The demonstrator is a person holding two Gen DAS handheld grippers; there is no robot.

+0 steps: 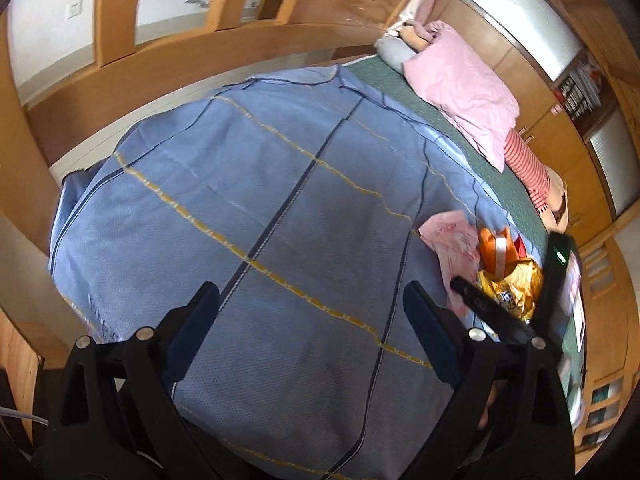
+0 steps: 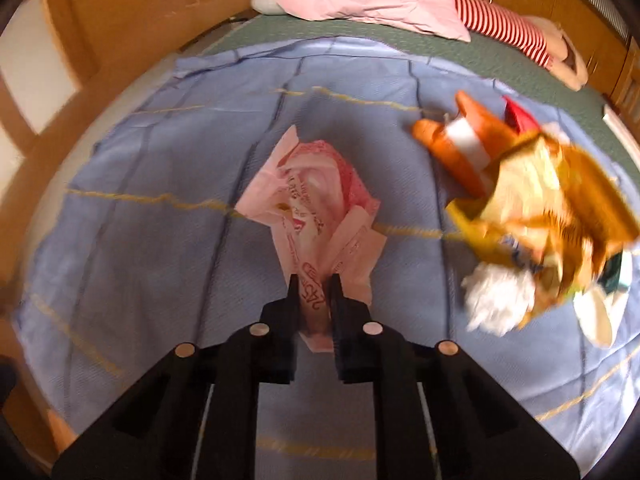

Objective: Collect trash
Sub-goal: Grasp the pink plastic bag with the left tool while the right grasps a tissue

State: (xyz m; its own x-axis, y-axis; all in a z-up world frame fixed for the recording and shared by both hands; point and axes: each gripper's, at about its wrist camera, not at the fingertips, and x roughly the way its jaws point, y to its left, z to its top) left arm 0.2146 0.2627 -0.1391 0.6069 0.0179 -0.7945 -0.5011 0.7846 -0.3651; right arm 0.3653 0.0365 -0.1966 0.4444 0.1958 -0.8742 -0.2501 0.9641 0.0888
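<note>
R gripper [image 2: 314, 286] pinching 1 pink wrapper [image 2: 316, 204], 1 orange wrapper [image 2: 464, 144], 1 gold bag [image 2: 560, 208]

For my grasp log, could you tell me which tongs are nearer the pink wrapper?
Right. The right tongs are shut on the pink wrapper; the left tongs are open over the blue blanket, off to its left.

My right gripper [image 2: 315, 286] pinches the near end of a crumpled pink printed wrapper [image 2: 316, 208] over the blue bedspread [image 2: 160, 240]. To the right lie an orange packet [image 2: 464, 148], a golden foil bag [image 2: 560, 216] and a white tissue wad [image 2: 500, 300].
</note>
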